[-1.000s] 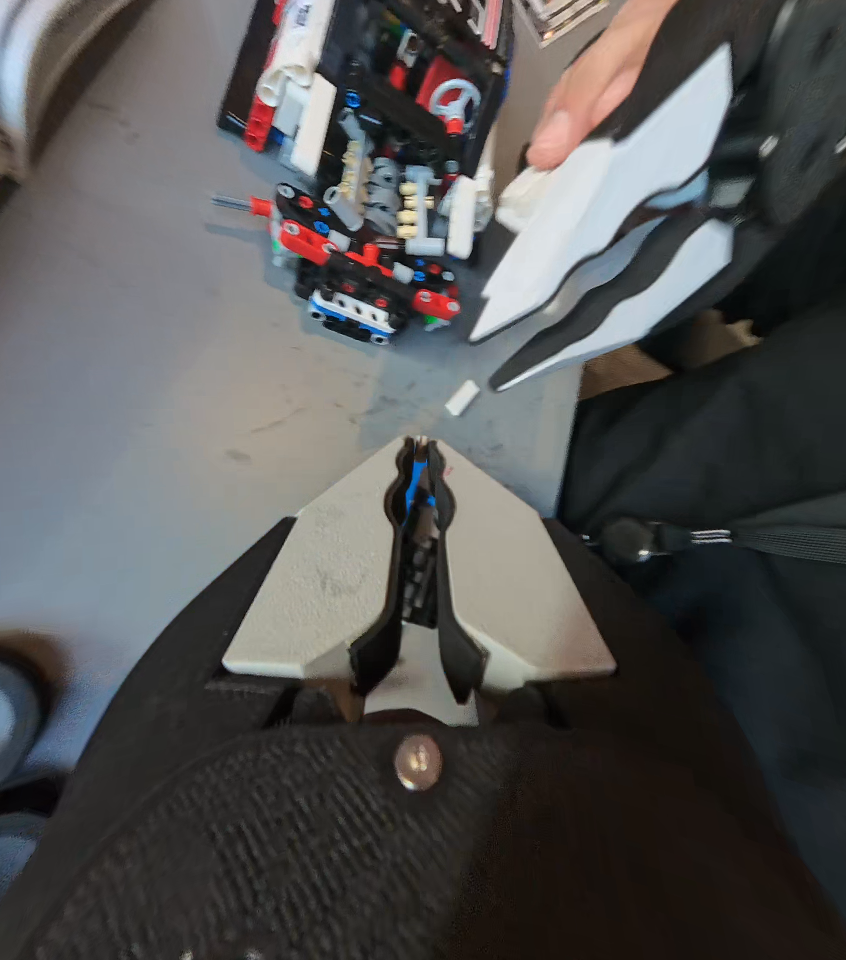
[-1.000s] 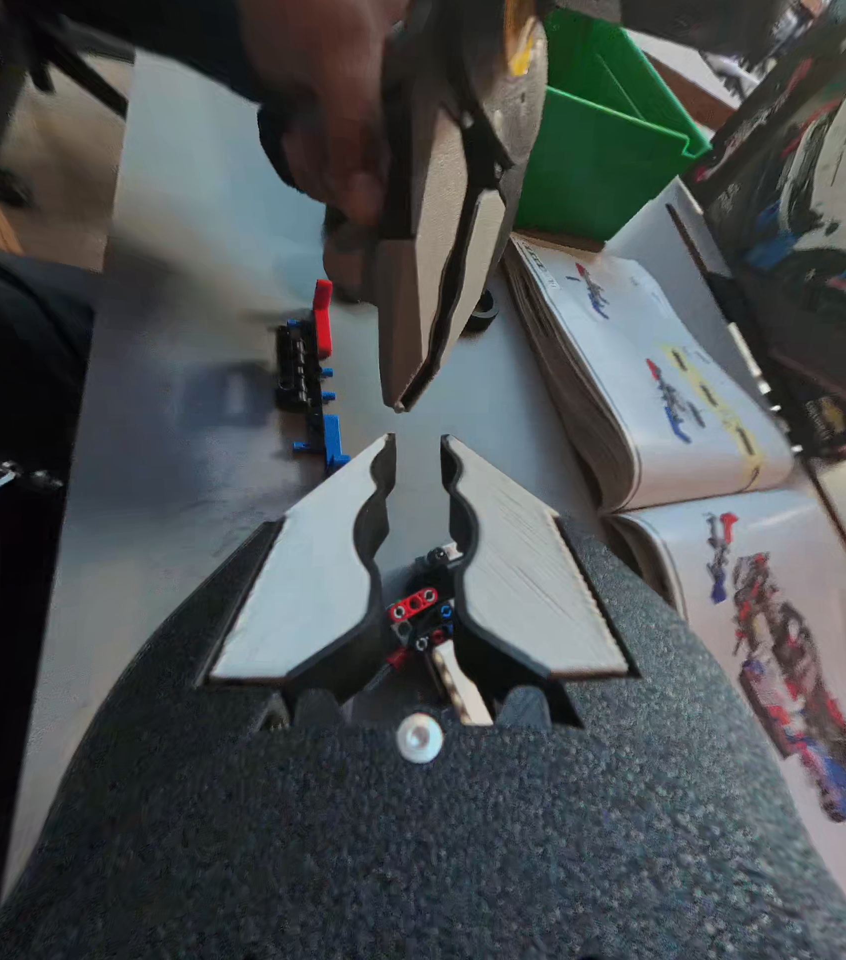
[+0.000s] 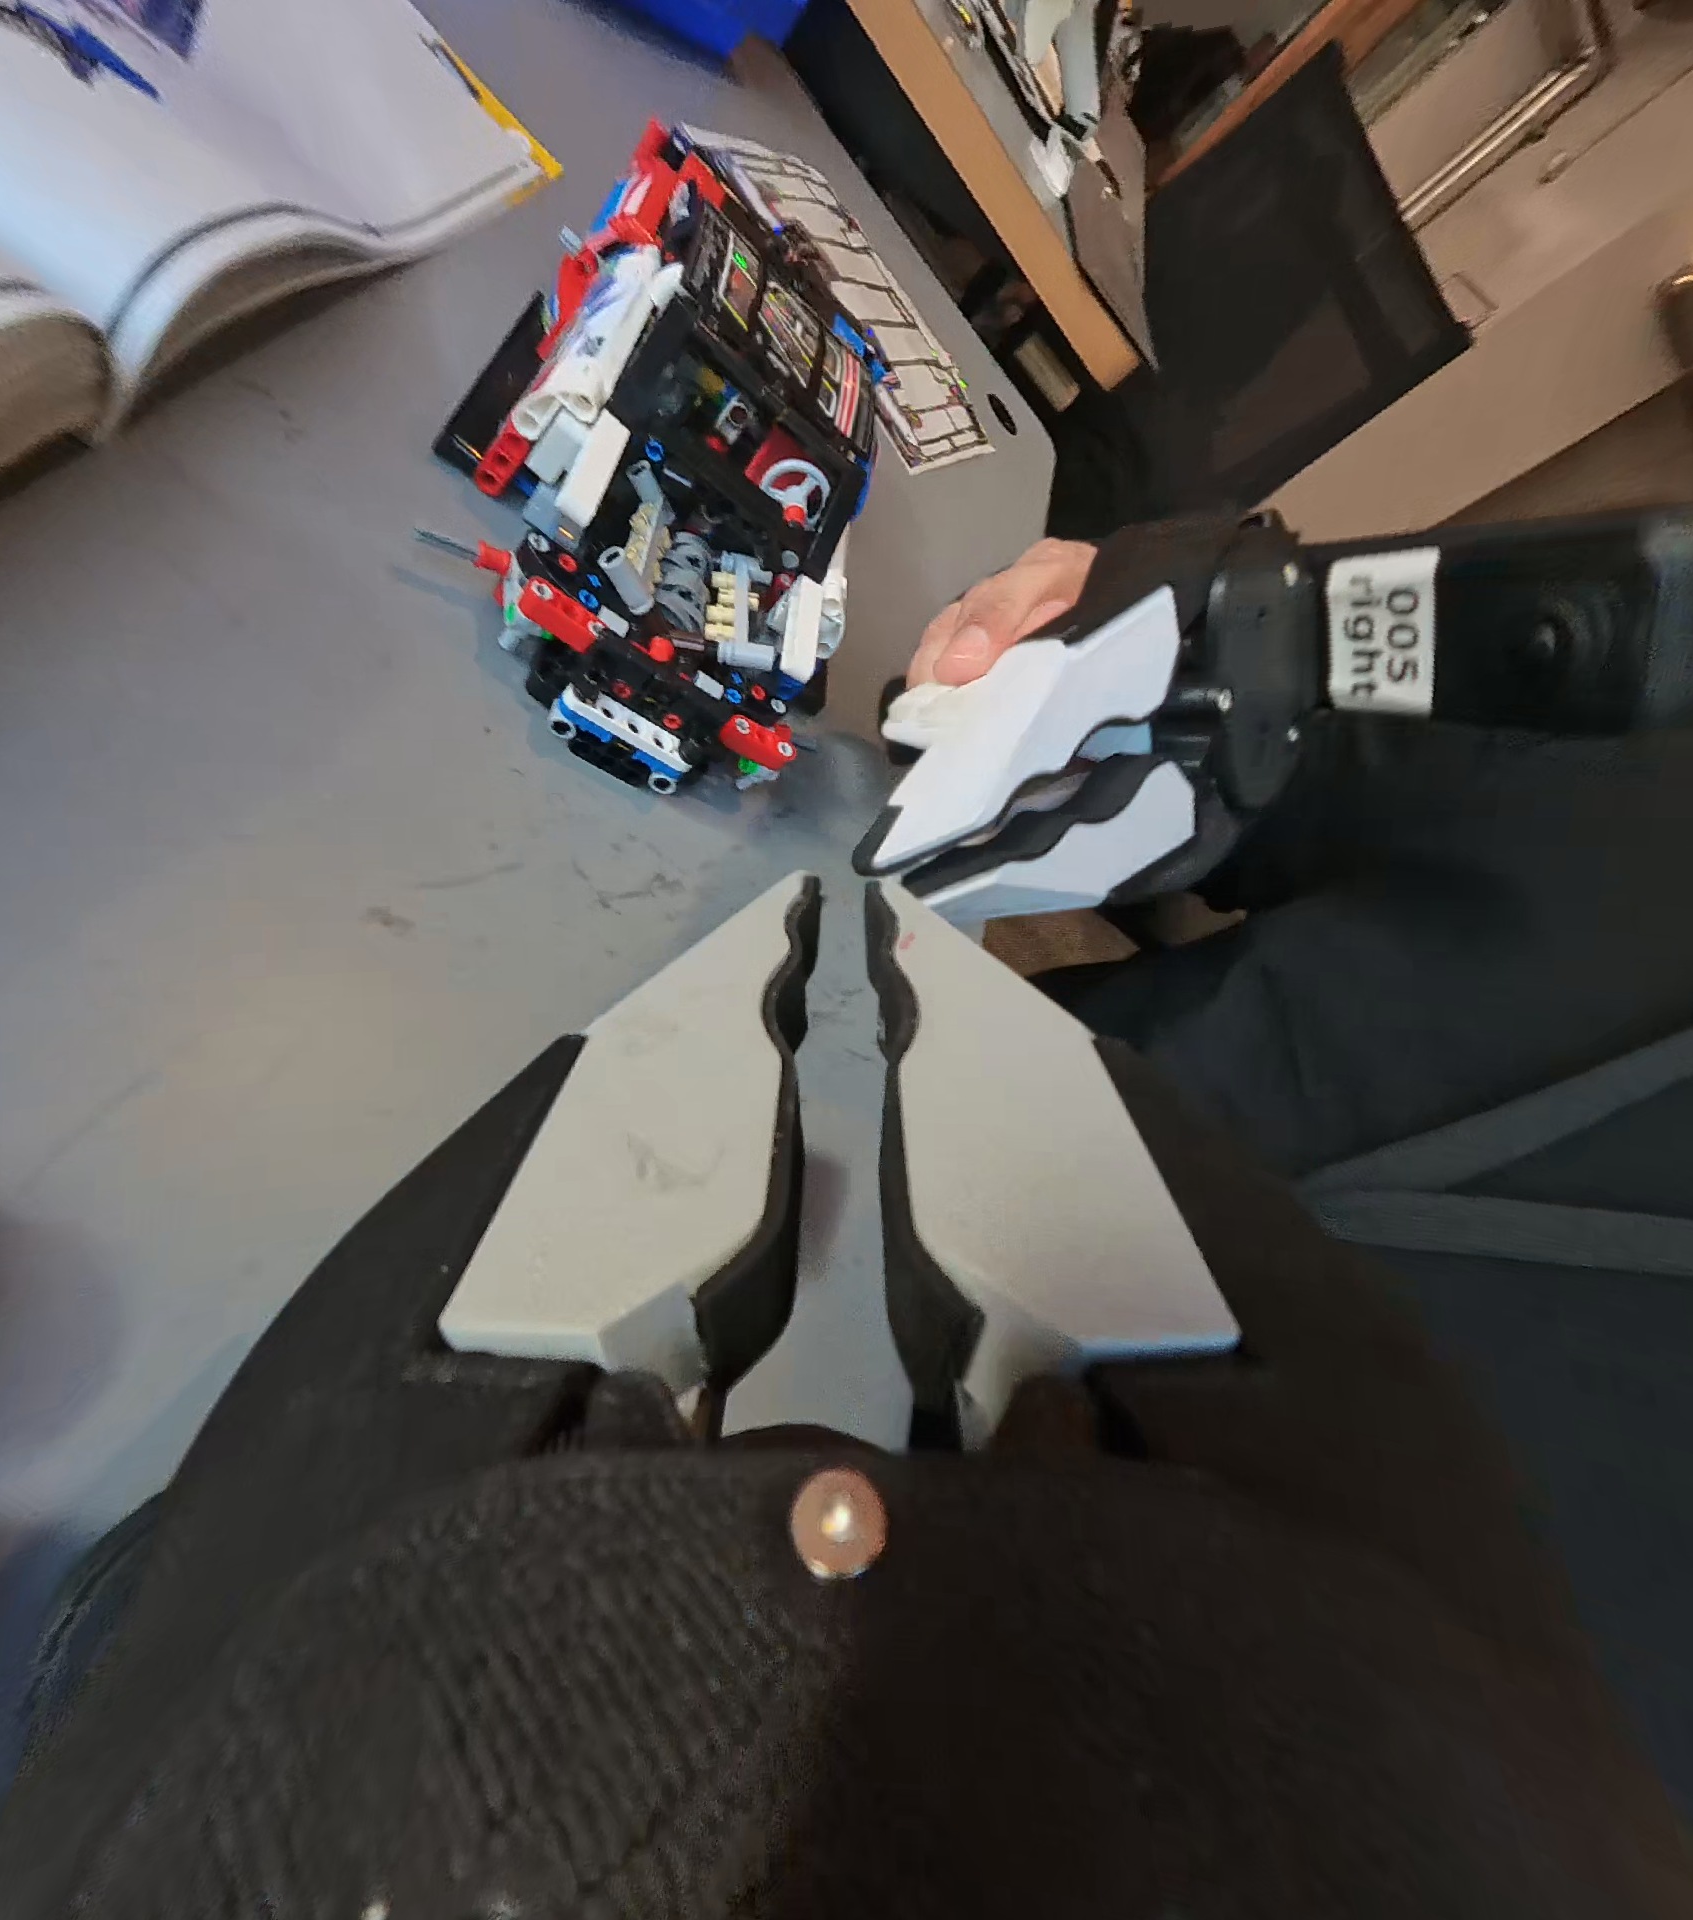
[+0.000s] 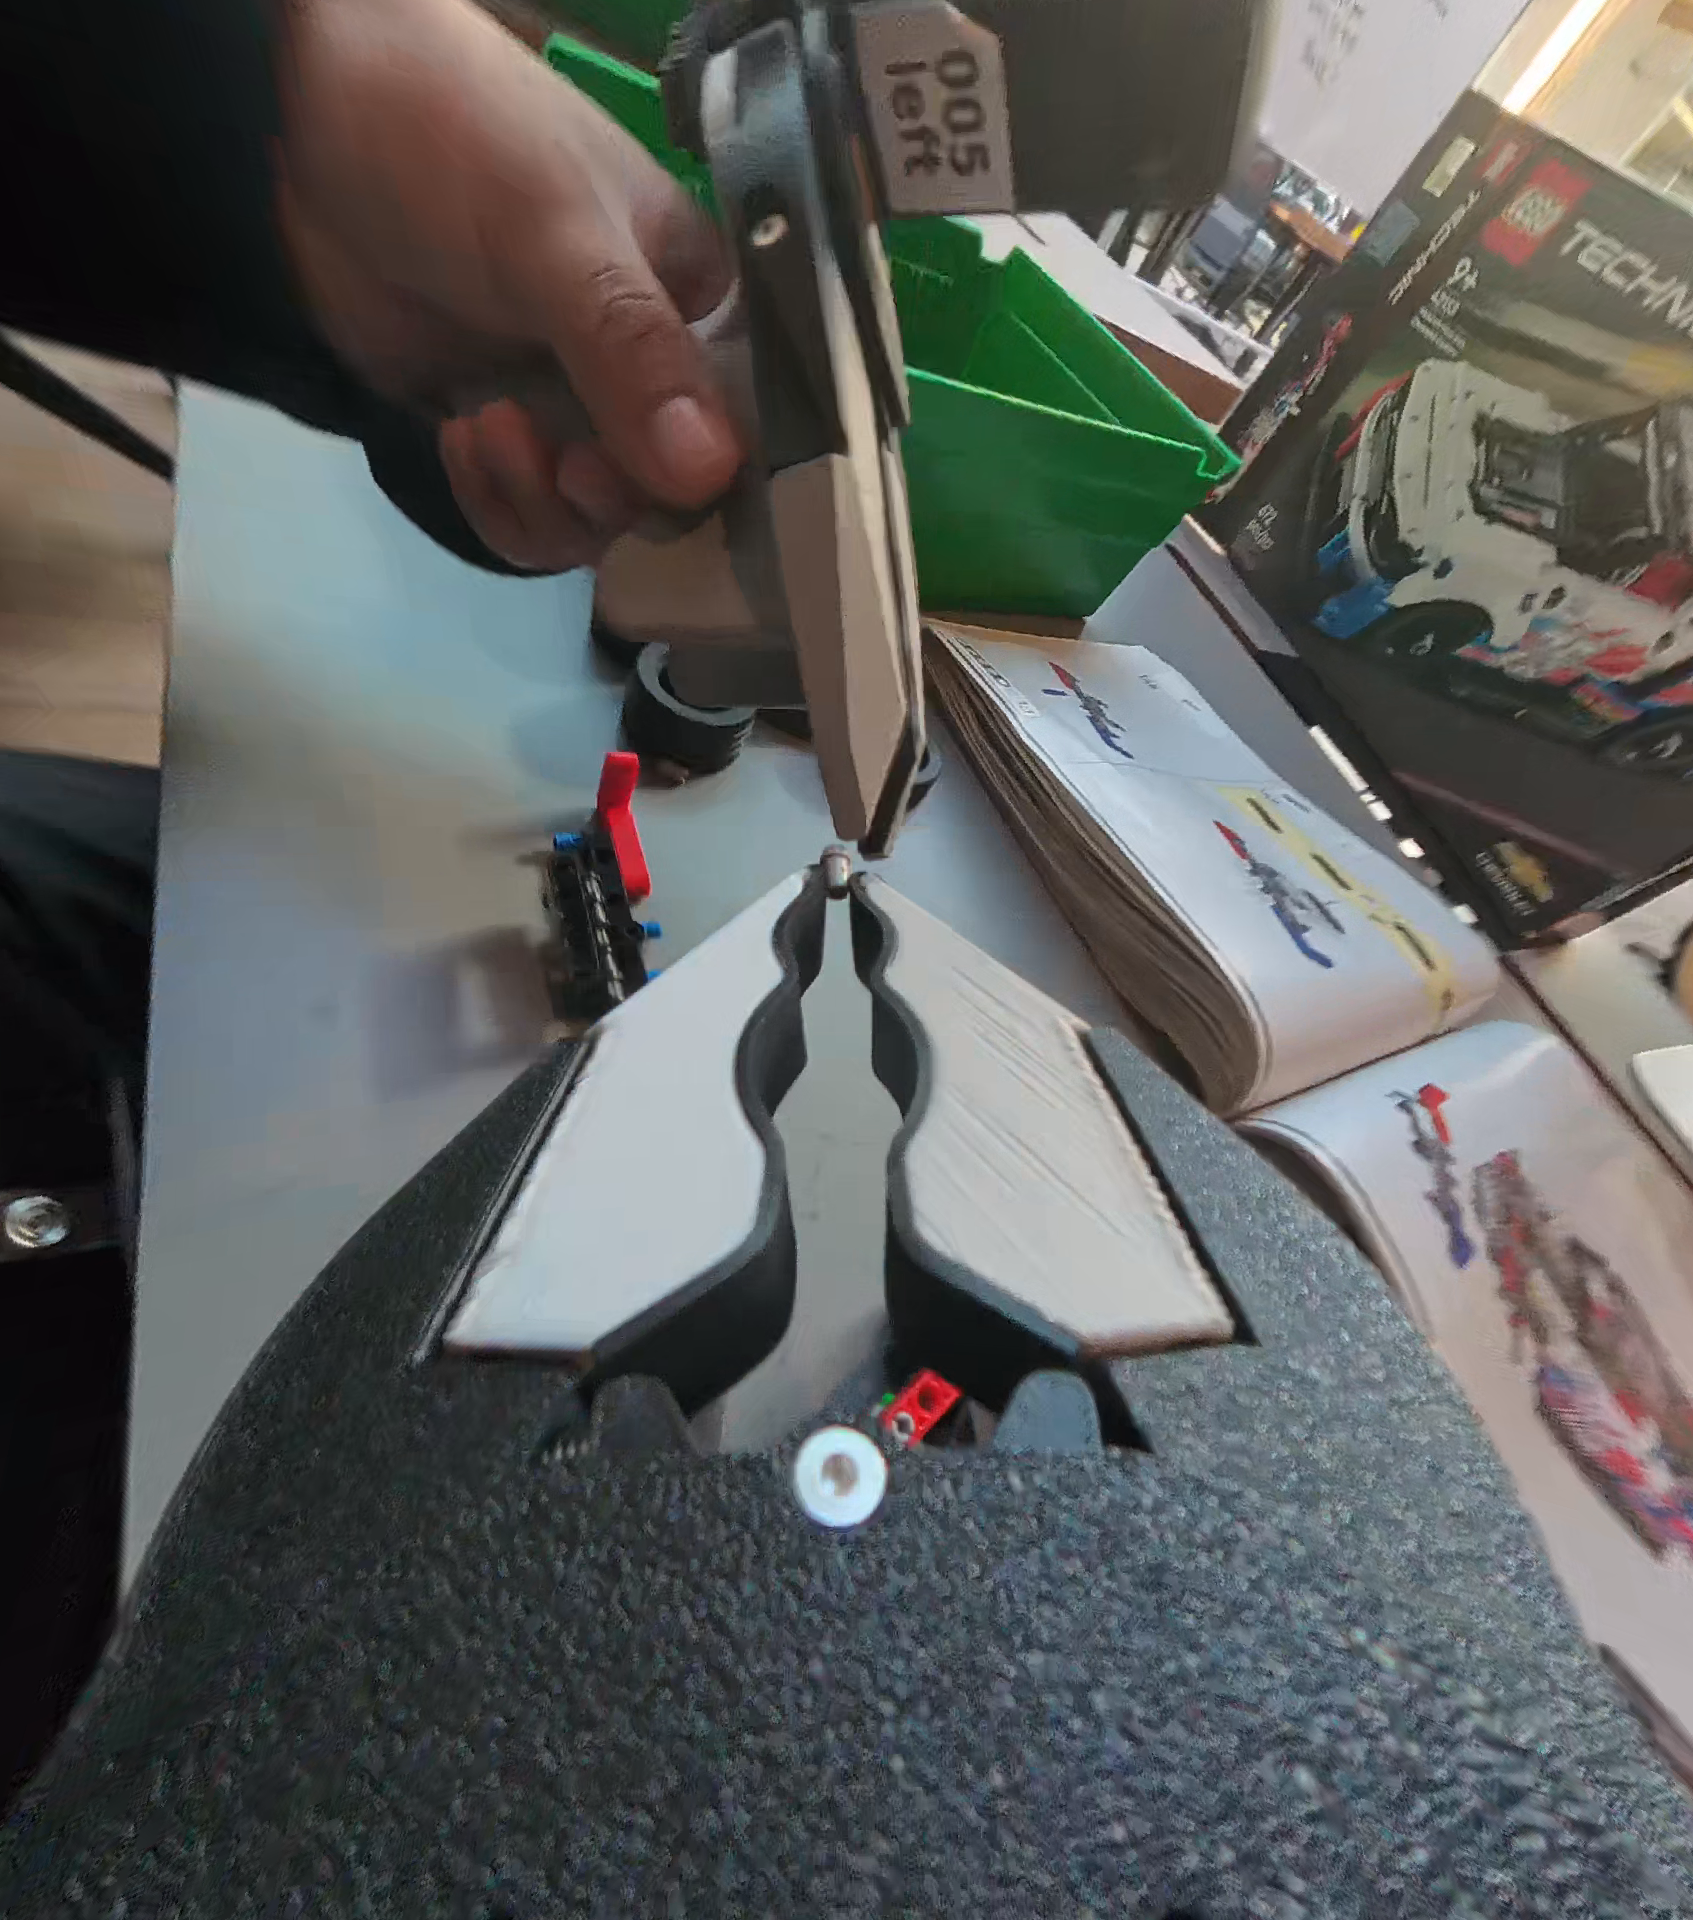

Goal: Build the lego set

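Car model (image 3: 686, 499) stands part-built; black subassembly (image 4: 598, 925) lies unattached (on the table); my right gripper (image 4: 837, 881) pinches a small pin (image 4: 834, 864), left gripper (image 3: 837, 899) slightly parted, empty

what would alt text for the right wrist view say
The right gripper pinches a small grey pin at its fingertips, with the left gripper pointing down just above it. Behind lie a black lego subassembly, an open instruction booklet and a green bin.

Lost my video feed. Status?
Left gripper open, empty. Right gripper pinching small grey pin at jaw tips. Part-built black-red-white lego car on table, unobstructed.
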Available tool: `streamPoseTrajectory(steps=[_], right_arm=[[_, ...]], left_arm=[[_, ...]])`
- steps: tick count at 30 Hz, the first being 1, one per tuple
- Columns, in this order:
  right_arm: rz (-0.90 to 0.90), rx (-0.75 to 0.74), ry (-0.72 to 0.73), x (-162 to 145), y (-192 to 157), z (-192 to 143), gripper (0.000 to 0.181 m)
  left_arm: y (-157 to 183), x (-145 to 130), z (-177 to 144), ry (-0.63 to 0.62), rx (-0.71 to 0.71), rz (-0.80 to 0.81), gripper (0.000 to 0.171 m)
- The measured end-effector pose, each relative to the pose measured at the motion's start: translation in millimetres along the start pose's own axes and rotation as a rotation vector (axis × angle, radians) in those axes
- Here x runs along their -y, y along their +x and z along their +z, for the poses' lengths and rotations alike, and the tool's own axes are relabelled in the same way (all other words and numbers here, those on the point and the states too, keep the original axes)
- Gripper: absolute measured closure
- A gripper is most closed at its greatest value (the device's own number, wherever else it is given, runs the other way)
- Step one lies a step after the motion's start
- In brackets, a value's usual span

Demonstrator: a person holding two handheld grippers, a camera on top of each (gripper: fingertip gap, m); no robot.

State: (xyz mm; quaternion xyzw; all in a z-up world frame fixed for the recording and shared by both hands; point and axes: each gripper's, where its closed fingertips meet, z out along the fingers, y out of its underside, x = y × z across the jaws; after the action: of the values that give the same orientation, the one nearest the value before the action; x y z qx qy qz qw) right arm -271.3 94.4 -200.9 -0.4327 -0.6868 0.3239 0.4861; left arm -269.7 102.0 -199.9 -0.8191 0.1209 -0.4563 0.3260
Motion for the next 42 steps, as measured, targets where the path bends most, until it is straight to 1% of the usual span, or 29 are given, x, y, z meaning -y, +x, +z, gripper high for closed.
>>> streamPoseTrajectory(steps=[2, 3, 4, 6, 8, 10, 12, 14, 16, 19, 22, 24, 27, 33, 37, 40, 42], right_arm=[[0.154, 0.053, 0.032, 2.7, 2.1, -1.0, 0.177], [0.235, 0.100, 0.056, 5.4, 0.8, -1.7, 0.177], [0.328, 0.150, 0.080, 8.4, 0.2, -2.7, 0.177], [0.555, 0.256, 0.165, 20.3, 3.4, -7.5, 0.178], [0.791, 0.387, 0.263, 34.4, 8.2, -13.8, 0.178], [0.951, 0.478, 0.326, 42.3, 12.5, -16.8, 0.178], [1.032, 0.519, 0.348, 46.1, 12.7, -16.3, 0.177], [1.086, 0.545, 0.360, 50.2, 11.3, -15.0, 0.177], [1.155, 0.581, 0.393, 55.7, 12.4, -15.6, 0.177], [1.275, 0.649, 0.443, 60.8, 15.5, -17.2, 0.177], [1.350, 0.680, 0.453, 58.3, 14.9, -13.9, 0.177], [1.418, 0.704, 0.475, 56.7, 17.0, -13.1, 0.177], [1.453, 0.712, 0.467, 51.4, 16.0, -10.9, 0.177], [1.447, 0.748, 0.414, 47.5, 10.5, -11.4, 0.177], [1.410, 0.794, 0.331, 45.0, 3.7, -10.0, 0.176], [1.357, 0.786, 0.288, 44.4, 2.3, -8.2, 0.176], [1.351, 0.801, 0.274, 44.9, 2.4, -8.3, 0.173]], left_arm=[[-0.6, 4.0, -7.2, 0.029, 0.058, 0.084, 0.164], [0.9, 5.9, -10.7, 0.044, 0.079, 0.132, 0.159], [0.3, 7.4, -14.3, 0.056, 0.125, 0.188, 0.150], [-1.0, 9.2, -20.4, 0.079, 0.263, 0.334, 0.138], [12.5, 9.8, -18.8, 0.116, 0.339, 0.471, 0.138], [19.6, 13.9, -18.2, 0.162, 0.464, 0.592, 0.141], [25.9, 21.9, -21.2, 0.213, 0.591, 0.702, 0.146], [33.6, 27.2, -24.1, 0.243, 0.675, 0.796, 0.150], [39.3, 26.7, -23.3, 0.233, 0.720, 0.880, 0.152], [41.4, 25.5, -21.2, 0.223, 0.753, 0.929, 0.157], [46.9, 32.7, -24.0, 0.262, 0.789, 0.976, 0.161], [42.9, 32.8, -22.0, 0.229, 0.819, 0.997, 0.164], [37.5, 30.3, -19.3, 0.197, 0.836, 1.024, 0.164], [36.2, 24.3, -15.2, 0.152, 0.727, 0.993, 0.164], [34.9, 16.6, -12.0, 0.083, 0.608, 0.975, 0.164], [33.8, 14.7, -12.9, 0.066, 0.576, 0.988, 0.164], [32.2, 12.9, -14.3, 0.053, 0.566, 0.997, 0.164]])
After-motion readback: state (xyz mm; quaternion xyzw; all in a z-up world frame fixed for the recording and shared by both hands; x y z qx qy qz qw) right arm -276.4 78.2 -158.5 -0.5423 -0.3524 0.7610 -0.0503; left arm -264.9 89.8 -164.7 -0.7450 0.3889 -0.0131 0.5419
